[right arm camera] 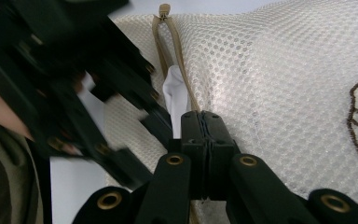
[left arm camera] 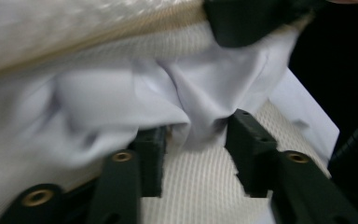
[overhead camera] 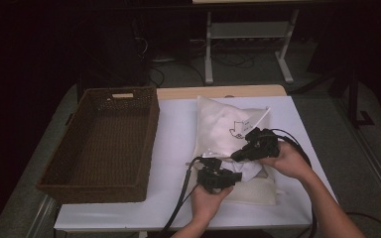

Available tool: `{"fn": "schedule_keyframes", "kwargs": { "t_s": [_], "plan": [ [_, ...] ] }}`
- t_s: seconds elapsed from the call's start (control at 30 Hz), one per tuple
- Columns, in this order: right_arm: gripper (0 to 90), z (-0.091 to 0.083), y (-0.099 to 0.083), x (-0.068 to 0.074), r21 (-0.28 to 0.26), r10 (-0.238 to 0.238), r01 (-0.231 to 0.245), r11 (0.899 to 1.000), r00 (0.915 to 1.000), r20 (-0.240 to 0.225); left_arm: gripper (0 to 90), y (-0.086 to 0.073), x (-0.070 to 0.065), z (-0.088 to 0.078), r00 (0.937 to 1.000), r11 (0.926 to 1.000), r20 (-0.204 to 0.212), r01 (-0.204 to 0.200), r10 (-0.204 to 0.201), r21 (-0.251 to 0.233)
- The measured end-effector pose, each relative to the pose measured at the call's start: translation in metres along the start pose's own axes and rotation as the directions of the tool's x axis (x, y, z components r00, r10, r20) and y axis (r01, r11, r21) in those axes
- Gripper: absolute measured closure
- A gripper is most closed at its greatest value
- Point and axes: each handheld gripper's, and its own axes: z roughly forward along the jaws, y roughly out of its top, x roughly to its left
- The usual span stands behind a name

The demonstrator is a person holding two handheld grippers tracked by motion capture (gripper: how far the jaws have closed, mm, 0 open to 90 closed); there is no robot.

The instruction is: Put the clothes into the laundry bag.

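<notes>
At bag mouth: right tool (right arm camera: pixel 207 116) clamped on mesh bag (right arm camera: pixel 284 79) edge; left tool (left arm camera: pixel 196 149) half-open, seemingly free of white cloth (left arm camera: pixel 121 98).

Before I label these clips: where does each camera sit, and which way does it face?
High view: above the table, facing forward and down on basket and mesh bag; forearms show.
Left gripper view: rides the left tongs, facing white cloth.
Right gripper view: rides the right tongs, facing the bag's zipper.
All share the bag.

Left gripper (overhead camera: pixel 226 174) part-open, right gripper (overhead camera: pixel 239 154) clamped shut, hands close together.
</notes>
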Motion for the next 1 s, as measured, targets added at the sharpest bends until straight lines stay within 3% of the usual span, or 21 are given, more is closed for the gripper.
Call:
{"fn": "schedule_keyframes", "kwargs": {
  "t_s": [0.17, 0.33, 0.5, 0.73, 0.87, 0.93, 1.0],
  "plan": [
    [88.4, -0.002, -0.001, 0.001, -0.007, -0.003, 0.003, 1.000, 1.0000, 0.002, 67.1, 0.009, 0.007, 0.021, 0.9994, 0.9988, -0.015, 0.031, -0.032, -0.036],
    [88.4, -0.007, 0.000, -0.003, -0.022, 0.010, -0.009, 1.000, 0.9994, 0.034, 67.9, 0.021, 0.009, 0.033, 0.9977, 0.9959, -0.041, 0.050, -0.053, -0.076],
    [88.4, -0.010, -0.002, -0.004, -0.032, 0.021, -0.020, 0.999, 0.9993, 0.031, 67.3, 0.018, 0.008, 0.027, 0.9984, 0.9974, -0.049, 0.025, -0.028, -0.067],
    [88.4, -0.011, 0.000, -0.002, -0.038, 0.021, -0.020, 0.999, 0.9991, 0.036, 63.7, 0.005, -0.001, 0.015, 0.9998, 0.9980, -0.022, 0.002, -0.003, -0.063],
    [88.4, -0.012, 0.002, 0.000, -0.040, 0.013, -0.012, 0.999, 0.9991, 0.040, 65.5, 0.012, 0.000, 0.019, 0.9996, 0.9965, -0.020, 0.018, -0.020, -0.082],
    [88.6, -0.018, 0.006, 0.005, -0.066, 0.015, -0.013, 0.998, 0.9993, 0.034, 65.6, 0.015, 0.001, 0.020, 0.9991, 0.9944, -0.017, 0.036, -0.038, -0.099],
    [88.7, -0.024, 0.009, 0.007, -0.081, 0.017, -0.015, 0.997, 0.9994, 0.029, 65.7, 0.018, 0.001, 0.021, 0.9992, 0.9922, -0.024, 0.029, -0.033, -0.121]
  ]
}}
